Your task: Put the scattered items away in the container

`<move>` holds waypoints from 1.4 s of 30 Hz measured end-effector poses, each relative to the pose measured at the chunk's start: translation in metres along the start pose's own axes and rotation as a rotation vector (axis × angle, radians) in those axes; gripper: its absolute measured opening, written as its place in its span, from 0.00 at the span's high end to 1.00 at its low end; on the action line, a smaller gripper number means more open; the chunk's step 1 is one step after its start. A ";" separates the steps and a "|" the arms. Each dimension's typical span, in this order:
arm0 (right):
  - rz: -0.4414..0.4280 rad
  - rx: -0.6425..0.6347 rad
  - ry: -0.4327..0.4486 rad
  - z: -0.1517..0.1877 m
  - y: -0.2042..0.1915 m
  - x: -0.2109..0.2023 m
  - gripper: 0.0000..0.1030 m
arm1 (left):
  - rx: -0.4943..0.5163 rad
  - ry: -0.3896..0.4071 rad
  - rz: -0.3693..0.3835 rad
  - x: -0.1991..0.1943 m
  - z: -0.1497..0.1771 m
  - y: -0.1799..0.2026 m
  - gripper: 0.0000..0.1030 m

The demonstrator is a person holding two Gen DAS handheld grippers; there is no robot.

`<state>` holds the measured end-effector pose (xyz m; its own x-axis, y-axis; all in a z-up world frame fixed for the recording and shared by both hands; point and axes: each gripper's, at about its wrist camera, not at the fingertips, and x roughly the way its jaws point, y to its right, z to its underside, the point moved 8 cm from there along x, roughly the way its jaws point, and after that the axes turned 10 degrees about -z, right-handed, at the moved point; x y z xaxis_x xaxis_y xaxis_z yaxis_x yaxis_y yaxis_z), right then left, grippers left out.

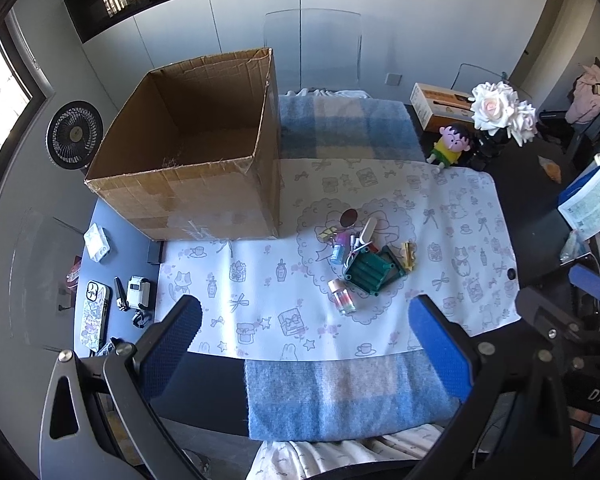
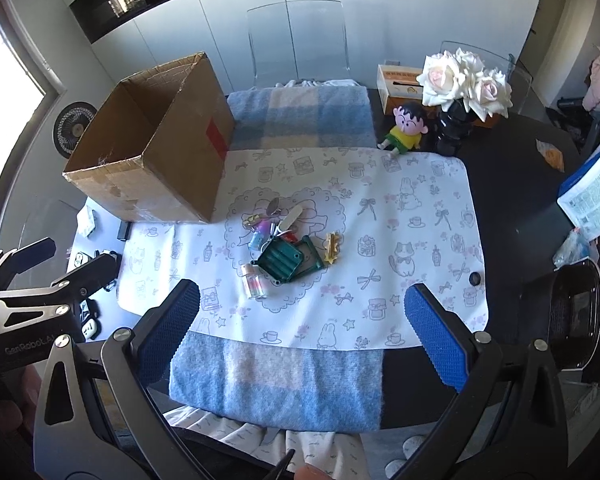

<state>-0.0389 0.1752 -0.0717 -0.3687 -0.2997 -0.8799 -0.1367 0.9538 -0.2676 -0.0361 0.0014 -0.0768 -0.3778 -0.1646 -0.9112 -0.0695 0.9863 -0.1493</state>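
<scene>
An open cardboard box [image 1: 188,160] stands at the table's far left; it also shows in the right wrist view [image 2: 148,160]. A small pile lies on the white patterned mat [image 1: 440,216]: a green plastic tray [image 1: 374,272], a clear bottle with rainbow filling [image 1: 341,296], a yellow clip [image 1: 408,255], a small round mirror [image 1: 349,218] and a pink-blue bottle [image 1: 339,246]. The same pile shows in the right wrist view [image 2: 286,258]. My left gripper [image 1: 305,324] is open and empty, above the table's near edge. My right gripper [image 2: 302,320] is open and empty, also short of the pile.
A blue checked blanket [image 1: 340,396] lies under the mat. A cartoon doll [image 1: 450,146], a vase of white roses [image 1: 500,112] and a tissue box [image 1: 436,106] stand at the far right. A phone [image 1: 94,314] and small gadgets lie at the left. A fan [image 1: 74,134] stands behind the box.
</scene>
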 end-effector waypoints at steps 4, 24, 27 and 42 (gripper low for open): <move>-0.003 0.014 -0.020 0.000 0.000 0.002 0.00 | -0.006 -0.005 -0.005 0.000 -0.001 0.000 0.00; 0.046 0.023 -0.026 -0.007 0.009 0.001 0.00 | -0.015 -0.017 -0.009 0.002 -0.008 0.003 0.00; 0.044 0.021 -0.028 -0.007 0.009 0.002 0.00 | -0.009 -0.020 -0.009 0.003 -0.007 0.005 0.00; 0.009 0.023 -0.062 0.001 0.008 0.013 0.00 | 0.024 -0.067 0.007 0.024 0.002 0.016 0.00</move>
<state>-0.0440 0.1792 -0.0859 -0.3122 -0.2900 -0.9047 -0.1124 0.9569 -0.2680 -0.0440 0.0128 -0.1019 -0.3157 -0.1577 -0.9357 -0.0449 0.9875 -0.1513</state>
